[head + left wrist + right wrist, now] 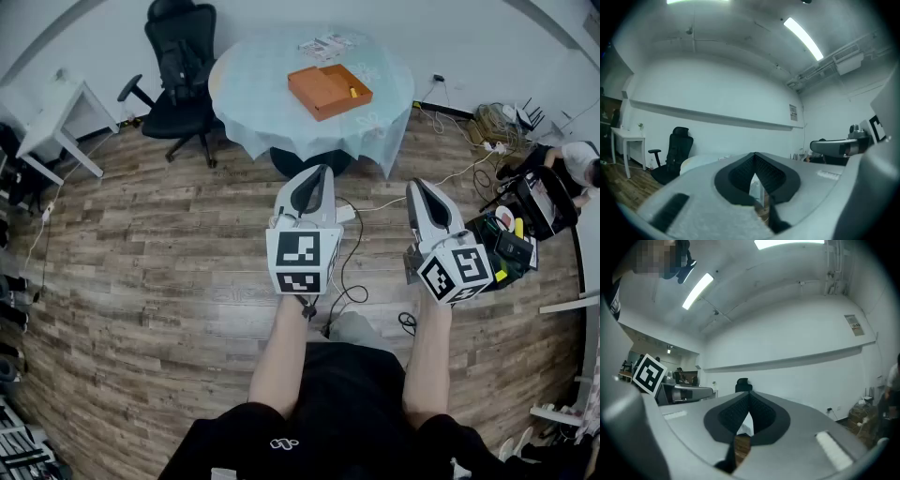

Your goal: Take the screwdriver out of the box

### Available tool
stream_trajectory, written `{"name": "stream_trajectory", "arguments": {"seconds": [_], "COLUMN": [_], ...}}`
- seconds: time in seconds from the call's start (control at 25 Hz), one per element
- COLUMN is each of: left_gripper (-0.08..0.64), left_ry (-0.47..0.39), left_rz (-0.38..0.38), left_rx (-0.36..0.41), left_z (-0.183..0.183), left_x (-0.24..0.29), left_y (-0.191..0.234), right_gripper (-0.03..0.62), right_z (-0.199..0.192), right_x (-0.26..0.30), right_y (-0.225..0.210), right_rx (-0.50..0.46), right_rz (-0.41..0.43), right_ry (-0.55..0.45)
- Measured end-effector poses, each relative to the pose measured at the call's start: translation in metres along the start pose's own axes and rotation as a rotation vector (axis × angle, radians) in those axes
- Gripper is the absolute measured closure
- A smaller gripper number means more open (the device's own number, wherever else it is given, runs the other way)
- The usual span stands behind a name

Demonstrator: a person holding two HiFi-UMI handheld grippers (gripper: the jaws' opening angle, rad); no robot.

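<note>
An open orange box point(328, 91) lies on a round table point(253, 112) with a pale blue cloth, far ahead of me in the head view. A small yellow piece, likely the screwdriver point(352, 92), shows inside the box at its right side. My left gripper point(314, 178) and right gripper point(422, 192) are held side by side and level over the wooden floor, well short of the table. Both have their jaws shut with nothing between them. In the left gripper view its shut gripper point(755, 157) points toward the table point(701, 161); the right gripper point(749, 397) is likewise shut.
A black office chair point(180, 70) stands left of the table, with a white desk point(56, 117) further left. Papers point(325, 45) lie behind the box. Cables, bags and gear point(511, 234) crowd the floor at right, where a person point(572, 164) sits.
</note>
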State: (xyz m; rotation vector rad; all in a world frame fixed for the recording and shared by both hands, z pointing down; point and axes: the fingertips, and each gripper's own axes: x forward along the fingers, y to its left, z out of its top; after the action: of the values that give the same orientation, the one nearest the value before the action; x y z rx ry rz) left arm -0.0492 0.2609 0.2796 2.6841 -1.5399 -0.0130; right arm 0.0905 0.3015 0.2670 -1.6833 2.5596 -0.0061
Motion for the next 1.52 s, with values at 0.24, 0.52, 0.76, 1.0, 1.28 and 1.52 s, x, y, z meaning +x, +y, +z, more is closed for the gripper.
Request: {"name": "stream_trajectory", "arguments": {"seconds": [0.24, 0.52, 0.76, 1.0, 1.28, 1.52], "left_gripper": [0.557, 0.557, 0.557, 0.557, 0.557, 0.557], "left_ry": [-0.005, -0.017, -0.042, -0.065, -0.042, -0.02], "left_rz": [0.017, 0.087, 0.056, -0.013, 0.008, 0.026], "left_rx": [-0.003, -0.006, 0.008, 0.055, 0.071, 0.056], "left_z": [0.003, 0.012, 0.027, 0.036, 0.02, 0.014], "left_x": [-0.002, -0.018, -0.002, 0.026, 0.096, 0.196], "left_y": [-0.002, 0.04, 0.03, 0.008, 0.025, 0.068], "right_gripper": [0.584, 0.583, 0.583, 0.583, 0.583, 0.583], "right_z": [0.01, 0.012, 0.018, 0.03, 0.007, -0.004], "right_x": [-0.006, -0.002, -0.004, -0.007, 0.05, 0.136], "right_y": [-0.014, -0.006, -0.017, -0.048, -0.095, -0.156], "right_rx": [0.001, 0.003, -0.016, -0.016, 0.007, 0.026], "right_rz": [-0.036, -0.065, -0.09, -0.128, -0.102, -0.094], "right_ry": [-0.034, -0.043, -0.064, -0.115, -0.113, -0.108]}}
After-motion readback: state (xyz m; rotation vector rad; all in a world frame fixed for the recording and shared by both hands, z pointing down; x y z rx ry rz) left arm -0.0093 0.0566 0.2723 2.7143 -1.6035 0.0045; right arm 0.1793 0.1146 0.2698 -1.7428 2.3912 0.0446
